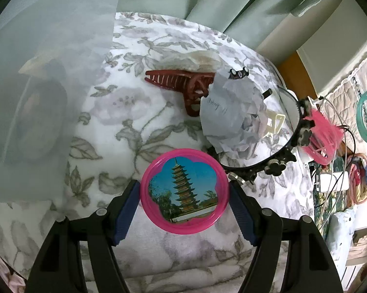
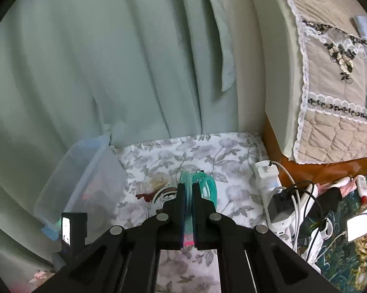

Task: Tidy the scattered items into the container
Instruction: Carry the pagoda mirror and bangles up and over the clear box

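At the far left stands the translucent container (image 2: 80, 183), against the curtain. The left gripper (image 1: 184, 195) is partly open, its blue pads (image 1: 126, 210) against the rim of the pink round mirror (image 1: 184, 190), apparently gripping it above the floral blanket (image 1: 115, 127); rigid and probably slick and breakable, it is best taken across its rim. The right gripper (image 2: 188, 210) is clamped shut on the teal coiled bands (image 2: 203, 185), light and springy.
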`<control>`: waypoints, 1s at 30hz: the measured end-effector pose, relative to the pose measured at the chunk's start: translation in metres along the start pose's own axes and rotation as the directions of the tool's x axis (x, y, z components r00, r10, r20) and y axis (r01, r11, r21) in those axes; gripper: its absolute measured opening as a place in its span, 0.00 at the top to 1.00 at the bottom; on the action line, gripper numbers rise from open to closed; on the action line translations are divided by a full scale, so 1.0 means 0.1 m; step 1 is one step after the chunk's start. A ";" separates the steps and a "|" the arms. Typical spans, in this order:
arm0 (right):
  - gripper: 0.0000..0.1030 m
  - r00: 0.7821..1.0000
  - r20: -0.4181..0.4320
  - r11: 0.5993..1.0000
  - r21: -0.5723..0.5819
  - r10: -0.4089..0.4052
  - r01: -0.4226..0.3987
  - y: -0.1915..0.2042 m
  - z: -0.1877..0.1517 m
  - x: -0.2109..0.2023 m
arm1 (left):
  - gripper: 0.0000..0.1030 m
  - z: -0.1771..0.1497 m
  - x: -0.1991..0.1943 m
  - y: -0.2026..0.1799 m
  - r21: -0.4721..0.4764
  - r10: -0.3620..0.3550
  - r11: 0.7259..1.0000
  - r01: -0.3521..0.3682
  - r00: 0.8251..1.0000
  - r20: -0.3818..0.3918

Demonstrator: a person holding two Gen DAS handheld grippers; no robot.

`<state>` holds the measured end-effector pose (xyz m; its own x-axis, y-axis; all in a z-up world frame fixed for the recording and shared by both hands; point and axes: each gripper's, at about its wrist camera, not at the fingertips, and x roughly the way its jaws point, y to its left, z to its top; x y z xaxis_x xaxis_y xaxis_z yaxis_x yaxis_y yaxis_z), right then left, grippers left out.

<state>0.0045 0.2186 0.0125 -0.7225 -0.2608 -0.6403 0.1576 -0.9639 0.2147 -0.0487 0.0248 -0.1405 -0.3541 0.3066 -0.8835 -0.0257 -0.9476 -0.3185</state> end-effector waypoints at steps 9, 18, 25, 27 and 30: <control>0.95 0.998 0.055 1.000 0.001 -0.003 0.003 0.00 0.10 -0.23 | 0.29 -0.01 -0.10 -0.04 0.019 -0.006 1.000 0.006 1.000 0.029; 0.95 0.998 0.056 1.000 0.001 0.020 -0.020 0.06 0.07 -0.27 | 0.29 -0.01 -0.25 -0.11 0.042 -0.009 0.999 0.006 0.998 0.068; 0.95 0.997 0.057 0.999 -0.016 0.050 -0.049 0.15 0.03 -0.32 | 0.28 0.00 -0.48 -0.16 0.052 -0.023 0.998 0.017 0.993 0.116; 0.95 0.997 0.059 0.998 -0.022 0.056 -0.055 0.18 0.03 -0.34 | 0.29 0.00 -0.56 -0.18 0.057 -0.029 0.998 0.022 0.991 0.134; 0.95 0.995 0.069 0.997 -0.030 0.067 -0.065 0.22 0.04 -0.39 | 0.29 0.00 -0.67 -0.20 0.064 -0.037 0.998 0.028 0.987 0.157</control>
<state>0.0336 0.2078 0.0453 -0.7551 -0.3202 -0.5722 0.2245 -0.9462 0.2332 -0.0247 0.0234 -0.0751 -0.4954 0.3239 -0.8060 -0.0951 -0.9425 -0.3203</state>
